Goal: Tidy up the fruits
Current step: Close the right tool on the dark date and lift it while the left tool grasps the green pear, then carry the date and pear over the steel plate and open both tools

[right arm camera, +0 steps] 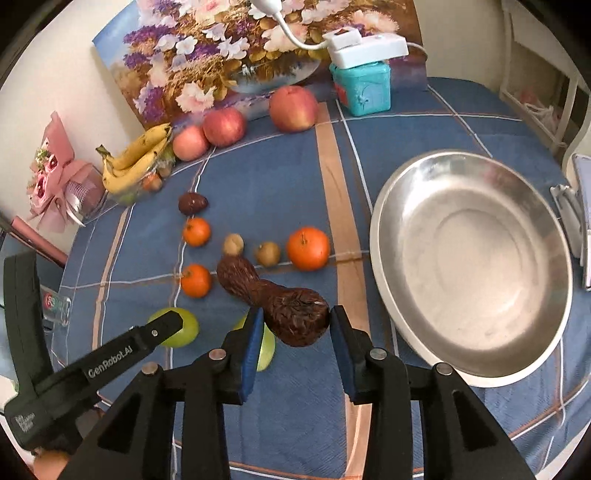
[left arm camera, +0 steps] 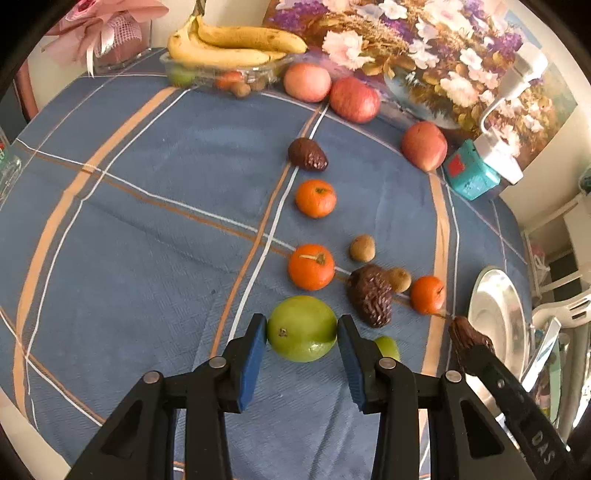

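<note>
My left gripper (left arm camera: 301,334) is shut on a green apple (left arm camera: 301,326) low over the blue checked cloth; it also shows in the right wrist view (right arm camera: 188,328). My right gripper (right arm camera: 295,325) is shut on a brown scaly snake fruit (right arm camera: 297,319), held above the cloth left of the steel bowl (right arm camera: 480,350). A second green apple (right arm camera: 266,350) lies under it. Other snake fruits (left arm camera: 371,295) (left arm camera: 307,154), three oranges (left arm camera: 311,266) (left arm camera: 316,198) (left arm camera: 427,294) and two small brown fruits (left arm camera: 362,248) (left arm camera: 399,279) lie scattered ahead.
Three red apples (left arm camera: 307,82) (left arm camera: 354,99) (left arm camera: 424,146) line the back by a flower painting (left arm camera: 424,48). Bananas (left arm camera: 229,44) sit on a clear tray of fruit. A teal box (left arm camera: 471,173) with a white power strip stands at the back right. A pink bouquet (left arm camera: 103,29) is back left.
</note>
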Available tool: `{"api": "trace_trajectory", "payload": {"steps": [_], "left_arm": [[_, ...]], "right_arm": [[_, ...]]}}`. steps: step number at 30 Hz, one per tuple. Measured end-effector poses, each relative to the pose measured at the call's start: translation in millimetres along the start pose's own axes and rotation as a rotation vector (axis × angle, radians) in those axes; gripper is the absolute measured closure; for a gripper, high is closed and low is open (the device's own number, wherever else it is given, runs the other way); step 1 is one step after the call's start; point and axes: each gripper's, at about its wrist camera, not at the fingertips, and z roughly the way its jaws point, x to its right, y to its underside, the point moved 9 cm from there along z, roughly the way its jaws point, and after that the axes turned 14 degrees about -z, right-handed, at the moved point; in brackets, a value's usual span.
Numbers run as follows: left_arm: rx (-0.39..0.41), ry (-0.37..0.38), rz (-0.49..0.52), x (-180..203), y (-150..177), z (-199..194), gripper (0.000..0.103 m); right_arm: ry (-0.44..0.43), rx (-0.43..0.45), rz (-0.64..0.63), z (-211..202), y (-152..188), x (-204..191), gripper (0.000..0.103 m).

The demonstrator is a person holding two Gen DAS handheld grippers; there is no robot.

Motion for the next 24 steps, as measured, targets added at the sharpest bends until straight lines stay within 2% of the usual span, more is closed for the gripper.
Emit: {"api": "trace_trajectory", "payload": {"steps": [9, 12, 14, 18, 21, 24], "left_arm": [[0.030, -0.005, 0.062, 41.8, -10.8, -6.1, 0.061], [0.017, 0.007, 0.116, 69.4, -4.0, -1.6, 0.061], [0.005, 0.026, 0.163, 92.2, 3.9, 2.1, 0.067], [-0.029, 0.080, 0.277, 145.8, 28.8, 7.0, 0.066], [-0.047, 0.090, 0.329, 167.7, 40.5, 12.5, 0.066], [-0.024, 0.060, 0.346, 163.9, 39.4, 16.5, 0.066]], "right_arm": [[0.000, 0.033, 0.054, -0.4, -24.7, 13.9, 0.065], [0.031, 0.049, 0.082, -6.1, -26.0, 34.7, 0.065], [0.076, 0.059, 0.110, -11.4, -26.7, 57.0, 0.065], [0.221, 0.034, 0.187, -17.5, -12.8, 113.0, 0.065], [0.234, 0.025, 0.247, -18.3, -4.1, 137.0, 0.065], [0.225, 0.014, 0.290, -15.5, 4.5, 150.2, 0.065]]}}
